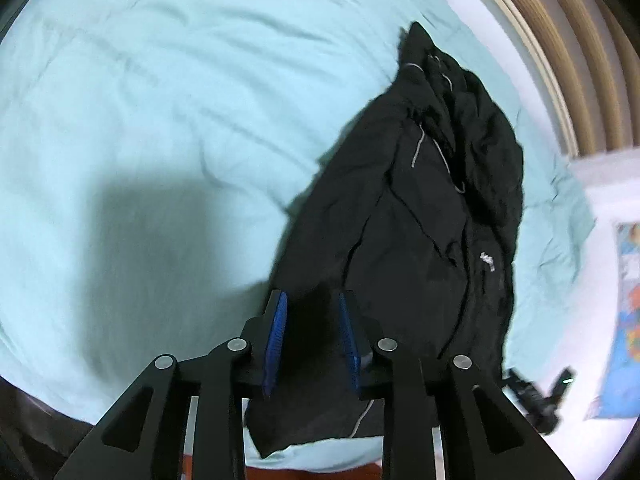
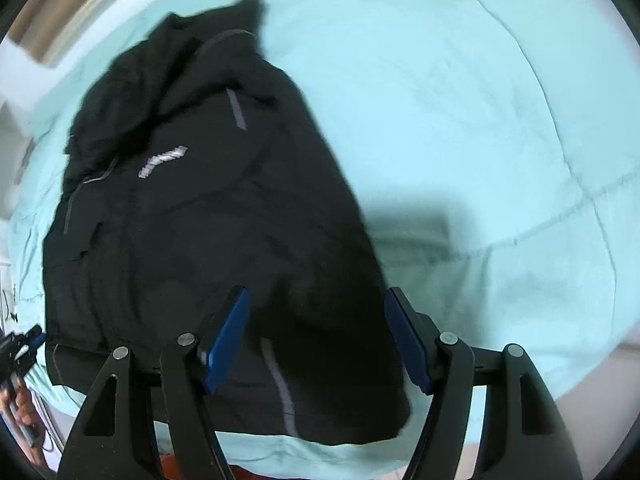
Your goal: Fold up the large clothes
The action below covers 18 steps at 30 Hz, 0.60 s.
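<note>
A black jacket with grey trim lies on a light blue bedspread, folded lengthwise into a long narrow shape. My left gripper hovers over its near hem, jaws open, blue pads either side of dark cloth below, holding nothing. In the right wrist view the jacket fills the left half, hood end far away. My right gripper is open wide above the jacket's near right edge and empty. The other gripper shows at the far left.
A ribbed wooden headboard runs along the far right. A white pillow and a colourful printed cushion lie at the right. The right gripper shows small at the lower right. The bedspread spreads wide to the right.
</note>
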### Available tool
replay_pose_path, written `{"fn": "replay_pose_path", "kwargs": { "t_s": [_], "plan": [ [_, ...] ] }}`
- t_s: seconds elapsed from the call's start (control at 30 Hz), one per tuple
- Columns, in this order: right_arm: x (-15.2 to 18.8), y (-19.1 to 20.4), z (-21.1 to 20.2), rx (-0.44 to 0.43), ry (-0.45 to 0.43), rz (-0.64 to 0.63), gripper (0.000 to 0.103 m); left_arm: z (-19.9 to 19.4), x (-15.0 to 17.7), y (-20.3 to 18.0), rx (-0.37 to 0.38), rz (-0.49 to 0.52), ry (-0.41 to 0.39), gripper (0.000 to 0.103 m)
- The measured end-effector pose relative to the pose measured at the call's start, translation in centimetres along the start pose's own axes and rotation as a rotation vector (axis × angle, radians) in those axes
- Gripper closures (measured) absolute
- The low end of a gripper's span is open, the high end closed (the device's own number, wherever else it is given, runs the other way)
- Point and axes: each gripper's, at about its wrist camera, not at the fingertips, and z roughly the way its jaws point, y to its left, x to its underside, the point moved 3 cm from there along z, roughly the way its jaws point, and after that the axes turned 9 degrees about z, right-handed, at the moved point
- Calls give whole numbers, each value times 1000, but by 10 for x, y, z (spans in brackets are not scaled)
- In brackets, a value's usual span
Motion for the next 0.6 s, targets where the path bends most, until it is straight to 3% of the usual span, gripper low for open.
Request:
{"fn": "replay_pose_path", "kwargs": {
  "t_s": [0.03, 0.1, 0.17, 0.23, 0.3, 0.43, 0.6],
  "plan": [
    [2, -7, 4, -4, 13, 20, 31, 0, 2, 4, 9, -8, -1, 70],
    [6, -19, 12, -19, 46, 58, 31, 0, 9, 8, -15, -18, 1, 53],
    [9, -27, 17, -41, 67, 82, 31, 4, 14, 8, -1, -12, 10, 47],
    [12, -34, 21, -68, 83, 107, 31, 17, 24, 6, 70, -16, 66, 45],
    [15, -40, 24, -98, 97, 128, 30, 27, 33, 2, 97, -7, 96, 44],
    [19, -45, 27, -130, 118, 131, 29, 30, 42, -8, 92, 67, 86, 44],
    [19, -46, 19, -115, 82, 83, 29, 31, 40, -6, 92, 50, 89, 44]
  ]
}}
